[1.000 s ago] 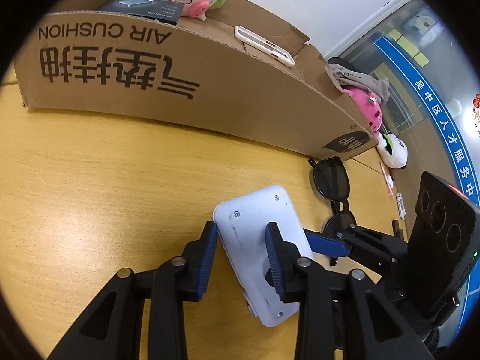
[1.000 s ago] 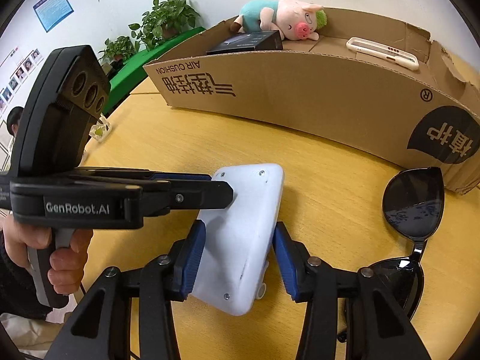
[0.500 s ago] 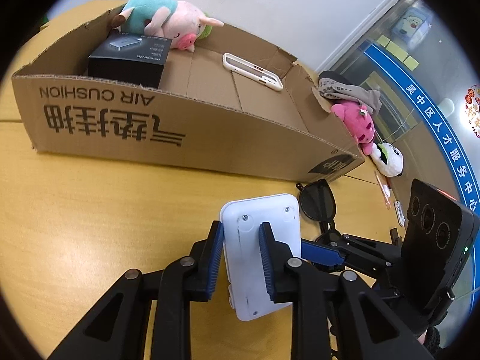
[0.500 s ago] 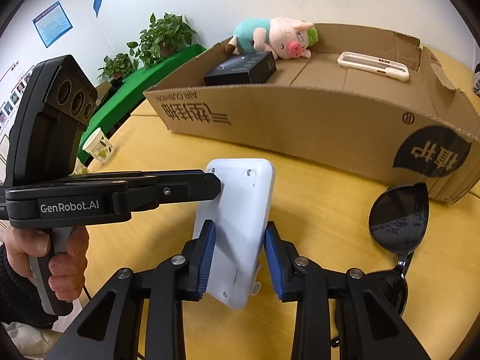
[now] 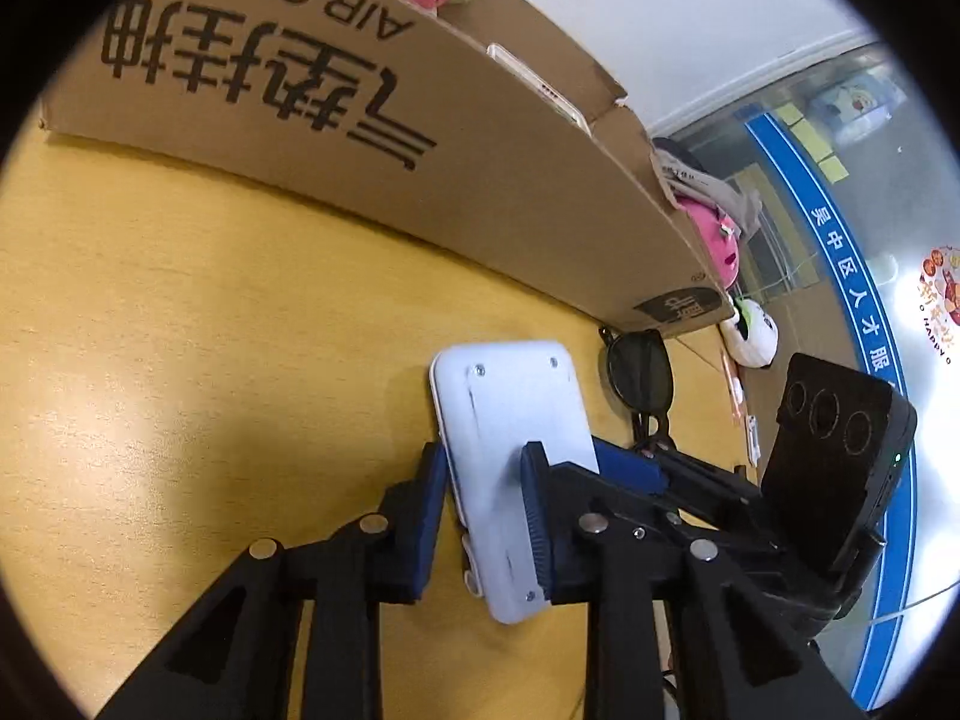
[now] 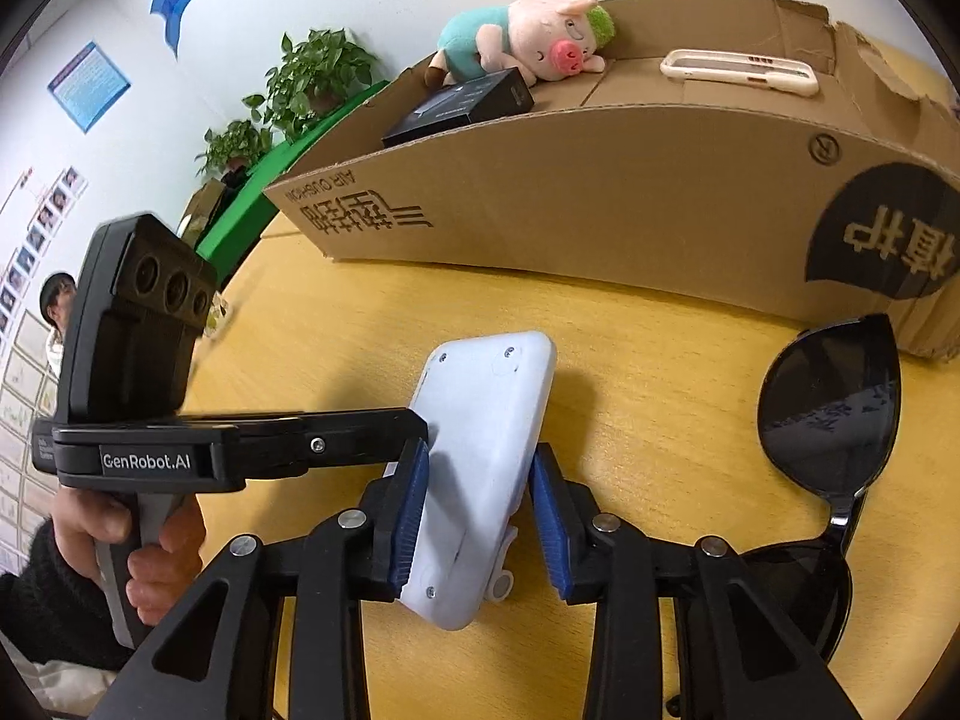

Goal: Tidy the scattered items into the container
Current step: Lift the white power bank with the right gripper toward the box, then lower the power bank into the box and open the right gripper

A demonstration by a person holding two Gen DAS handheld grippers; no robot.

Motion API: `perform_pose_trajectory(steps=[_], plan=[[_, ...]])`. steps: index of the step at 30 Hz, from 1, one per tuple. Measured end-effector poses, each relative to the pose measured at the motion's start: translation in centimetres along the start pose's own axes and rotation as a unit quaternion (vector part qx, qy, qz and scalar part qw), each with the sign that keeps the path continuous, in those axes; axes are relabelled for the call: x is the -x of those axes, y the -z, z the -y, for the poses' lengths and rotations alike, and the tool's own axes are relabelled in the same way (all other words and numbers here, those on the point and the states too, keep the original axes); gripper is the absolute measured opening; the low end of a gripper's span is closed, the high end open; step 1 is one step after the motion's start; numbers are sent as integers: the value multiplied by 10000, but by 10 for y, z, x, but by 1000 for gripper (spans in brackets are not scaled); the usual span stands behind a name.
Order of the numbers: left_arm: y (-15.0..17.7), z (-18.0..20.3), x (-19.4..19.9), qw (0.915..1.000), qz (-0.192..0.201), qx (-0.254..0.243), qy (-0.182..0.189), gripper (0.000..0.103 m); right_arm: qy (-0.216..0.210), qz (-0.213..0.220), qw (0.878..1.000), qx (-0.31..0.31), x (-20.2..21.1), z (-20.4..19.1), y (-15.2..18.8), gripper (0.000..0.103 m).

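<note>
A white flat device point(image 5: 510, 456) point(image 6: 480, 468) lies tilted on the yellow table between both grippers. My left gripper point(image 5: 480, 516) has its blue pads close around the device's near end; the left pad point(image 5: 429, 516) shows a small gap. My right gripper point(image 6: 477, 516) straddles it, with its right pad point(image 6: 549, 522) apart from the device. The cardboard box point(image 6: 600, 228) point(image 5: 372, 138) stands behind, holding a plush pig point(image 6: 528, 39), a black box point(image 6: 462, 105) and a white phone case point(image 6: 738, 72).
Black sunglasses point(image 6: 834, 414) point(image 5: 639, 372) lie on the table right of the device, near the box's corner. Plush toys point(image 5: 714, 240) sit past the box's right end. Plants point(image 6: 300, 90) stand at the back left.
The device was held up and upright half a second ago; now it is lower, tilted on the table. Both grippers' jaws have widened slightly and the left camera has dropped closer to the box wall.
</note>
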State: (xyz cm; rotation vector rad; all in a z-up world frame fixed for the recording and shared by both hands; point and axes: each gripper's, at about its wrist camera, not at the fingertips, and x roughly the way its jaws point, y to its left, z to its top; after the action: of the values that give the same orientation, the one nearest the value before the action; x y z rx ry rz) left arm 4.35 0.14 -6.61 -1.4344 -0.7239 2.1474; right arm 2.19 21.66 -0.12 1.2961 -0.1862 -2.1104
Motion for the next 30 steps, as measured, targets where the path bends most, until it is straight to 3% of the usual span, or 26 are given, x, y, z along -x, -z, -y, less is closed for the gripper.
perform_pose_trajectory(steps=[9,16,21,30], plan=[[3,12,15,9996,110,-138,205,15,-14,248,9996,-109,13,1,2,37],[-8,24,33,9986,388,-232,269,15,-44,497,9987,54,30,-10,-11,36],[-29,44,47,9966,621,-467,268,15,-42,713,9972,203,47,-17,-27,36],[-87,83,66,9898,938,-1062,127,15,15,1168,9917,538,76,-25,-87,36]])
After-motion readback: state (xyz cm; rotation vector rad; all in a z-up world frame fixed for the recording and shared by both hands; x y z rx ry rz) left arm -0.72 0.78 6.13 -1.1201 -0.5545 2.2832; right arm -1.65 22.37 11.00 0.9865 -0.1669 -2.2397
